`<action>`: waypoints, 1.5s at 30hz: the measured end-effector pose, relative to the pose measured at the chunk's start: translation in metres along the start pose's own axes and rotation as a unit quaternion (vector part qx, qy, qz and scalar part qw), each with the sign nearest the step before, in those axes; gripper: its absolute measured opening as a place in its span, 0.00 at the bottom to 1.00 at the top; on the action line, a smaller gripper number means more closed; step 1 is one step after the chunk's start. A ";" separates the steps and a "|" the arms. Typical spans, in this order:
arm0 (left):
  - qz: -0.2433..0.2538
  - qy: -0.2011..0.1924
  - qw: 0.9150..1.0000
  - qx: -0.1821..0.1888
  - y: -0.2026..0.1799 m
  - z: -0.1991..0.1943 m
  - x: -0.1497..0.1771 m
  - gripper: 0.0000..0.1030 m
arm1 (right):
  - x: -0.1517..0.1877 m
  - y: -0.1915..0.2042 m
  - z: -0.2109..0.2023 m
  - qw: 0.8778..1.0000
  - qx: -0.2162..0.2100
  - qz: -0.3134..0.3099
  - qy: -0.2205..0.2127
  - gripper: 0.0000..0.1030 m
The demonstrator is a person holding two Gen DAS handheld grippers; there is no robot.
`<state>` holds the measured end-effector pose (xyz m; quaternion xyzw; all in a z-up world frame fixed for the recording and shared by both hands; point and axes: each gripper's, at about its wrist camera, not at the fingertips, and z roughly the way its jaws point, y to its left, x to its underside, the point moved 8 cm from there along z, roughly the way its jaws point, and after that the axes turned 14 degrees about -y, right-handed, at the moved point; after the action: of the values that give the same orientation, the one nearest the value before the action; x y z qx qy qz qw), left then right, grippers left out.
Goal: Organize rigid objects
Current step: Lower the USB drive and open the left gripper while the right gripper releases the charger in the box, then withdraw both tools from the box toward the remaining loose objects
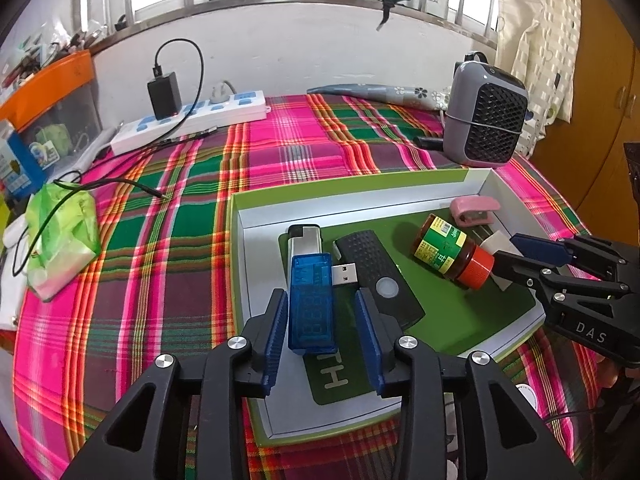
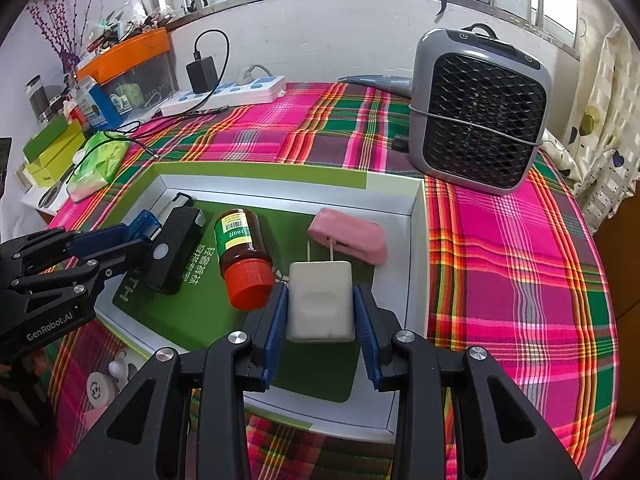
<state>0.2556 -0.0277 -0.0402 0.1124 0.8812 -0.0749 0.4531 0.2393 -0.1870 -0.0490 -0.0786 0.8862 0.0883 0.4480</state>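
Two tools reach over the shallow green-rimmed white cardboard box [image 1: 240,240] from its near side, fingers pointing away. Left tool [image 1: 322,316] has its blue pads spread a little wider than the translucent blue USB tester stick [image 1: 312,304] between them, whose long axis runs away from the camera, metal plug angled right. Right tool [image 2: 320,312] closes on the white plastic wall charger [image 2: 320,300], prongs pointing forward. Beside them in the box lie a black remote [image 1: 380,276], a silver lighter [image 1: 306,238], a brown red-capped bottle [image 2: 242,256] on its side and a pink stapler [image 2: 348,236]. Beyond the box a grey fan heater [image 2: 480,108] stands on the plaid-covered desk [image 1: 280,148].
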 end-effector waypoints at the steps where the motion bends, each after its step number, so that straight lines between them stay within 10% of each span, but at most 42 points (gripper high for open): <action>1: 0.000 0.000 1.000 -0.001 0.000 0.000 0.000 0.36 | 0.000 0.000 -0.001 1.000 0.000 0.000 -0.002 0.34; 45: -0.033 -0.042 0.994 -0.090 -0.010 -0.086 0.028 0.38 | 0.011 0.025 -0.074 0.998 -0.007 0.020 -0.059 0.40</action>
<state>0.1702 -0.0132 -0.0127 0.0386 0.8677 -0.0147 0.4954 0.1698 -0.1799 -0.0127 -0.0584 0.8589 0.1081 0.4972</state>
